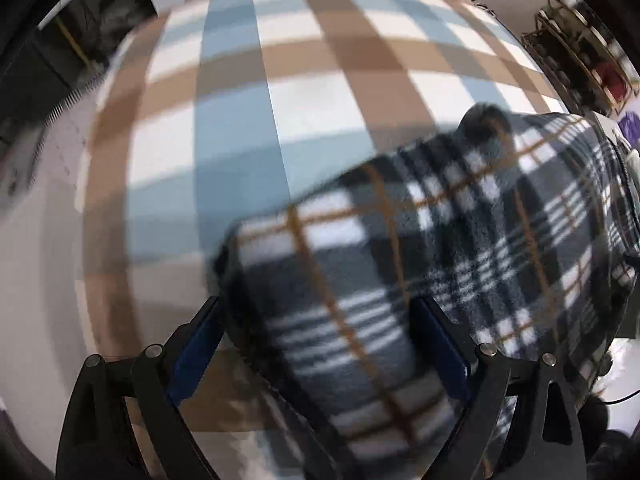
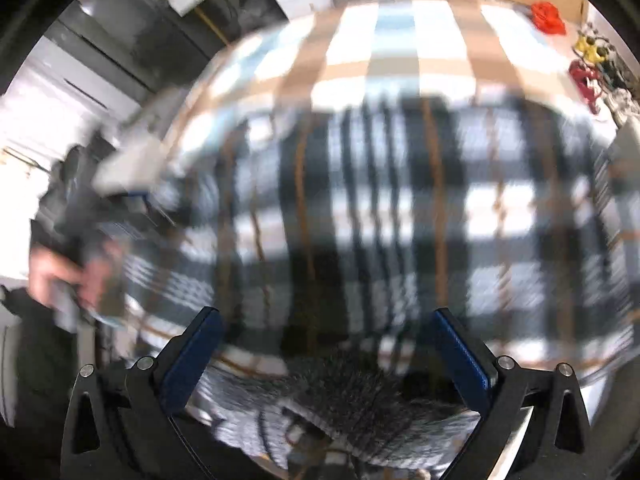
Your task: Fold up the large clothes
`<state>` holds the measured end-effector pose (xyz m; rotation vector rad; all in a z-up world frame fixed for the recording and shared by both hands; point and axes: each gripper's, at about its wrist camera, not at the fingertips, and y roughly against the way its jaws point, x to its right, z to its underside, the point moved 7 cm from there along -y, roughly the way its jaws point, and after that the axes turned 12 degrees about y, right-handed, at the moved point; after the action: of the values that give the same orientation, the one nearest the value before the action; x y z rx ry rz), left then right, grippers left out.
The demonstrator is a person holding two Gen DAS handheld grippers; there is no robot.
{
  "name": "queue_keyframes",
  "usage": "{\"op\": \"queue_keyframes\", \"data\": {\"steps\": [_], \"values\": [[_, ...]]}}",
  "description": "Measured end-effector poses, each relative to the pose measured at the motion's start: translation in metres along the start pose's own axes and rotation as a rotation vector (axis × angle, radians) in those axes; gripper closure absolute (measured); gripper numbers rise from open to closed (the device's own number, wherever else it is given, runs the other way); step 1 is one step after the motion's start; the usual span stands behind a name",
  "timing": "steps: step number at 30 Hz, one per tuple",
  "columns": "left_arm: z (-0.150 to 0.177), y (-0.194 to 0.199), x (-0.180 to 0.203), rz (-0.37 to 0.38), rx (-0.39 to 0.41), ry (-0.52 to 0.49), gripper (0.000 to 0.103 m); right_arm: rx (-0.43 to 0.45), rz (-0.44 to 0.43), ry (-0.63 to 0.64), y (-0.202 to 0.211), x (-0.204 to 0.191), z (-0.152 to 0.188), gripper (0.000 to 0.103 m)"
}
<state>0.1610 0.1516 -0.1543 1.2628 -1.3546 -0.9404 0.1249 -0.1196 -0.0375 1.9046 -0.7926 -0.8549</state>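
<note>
A dark plaid fleece garment [image 1: 460, 240] with white blocks and tan lines lies on a table under a brown, blue and white checked cloth [image 1: 240, 120]. My left gripper [image 1: 318, 344] stands open, its blue-padded fingers [image 1: 196, 356] wide apart on either side of a folded, rounded edge of the garment. In the right wrist view the same garment [image 2: 400, 208] fills the middle, blurred by motion. My right gripper [image 2: 328, 356] is open just above it, with a fuzzy grey part of the fleece [image 2: 360, 396] low between the fingers.
A person's hand [image 2: 60, 280] holding the other gripper shows at the left of the right wrist view. Red and yellow items [image 2: 548, 16] lie near the table's far right corner. Shelving [image 1: 580, 52] stands to the right, and dark cabinets [image 1: 60, 52] to the left.
</note>
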Motion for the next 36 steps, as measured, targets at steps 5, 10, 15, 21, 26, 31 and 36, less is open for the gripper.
{"op": "queue_keyframes", "data": {"steps": [5,10,15,21,26,31,36], "values": [[0.003,0.004,-0.025,0.098,-0.051,0.153,0.010,0.030,0.218,0.045,0.039,0.061,-0.047,0.000],[0.007,0.001,-0.043,0.164,-0.084,0.184,0.010,-0.113,0.286,-0.063,0.018,0.148,-0.047,0.000],[0.011,0.006,-0.043,0.234,-0.075,0.211,0.014,-0.194,0.049,-0.249,-0.021,0.174,-0.018,0.000],[0.003,0.014,-0.039,0.367,-0.083,0.248,0.072,-0.127,0.024,-0.209,-0.023,0.168,-0.013,0.042],[-0.015,0.021,-0.048,0.352,-0.033,0.267,0.079,-0.067,0.053,-0.110,-0.017,0.156,-0.018,0.062],[-0.040,0.025,-0.068,0.342,-0.017,0.306,0.079,0.025,0.097,-0.077,-0.018,0.152,-0.041,0.068],[-0.090,0.046,-0.087,0.335,0.111,0.302,0.079,0.123,0.098,-0.079,-0.026,0.149,-0.074,0.069]]}}
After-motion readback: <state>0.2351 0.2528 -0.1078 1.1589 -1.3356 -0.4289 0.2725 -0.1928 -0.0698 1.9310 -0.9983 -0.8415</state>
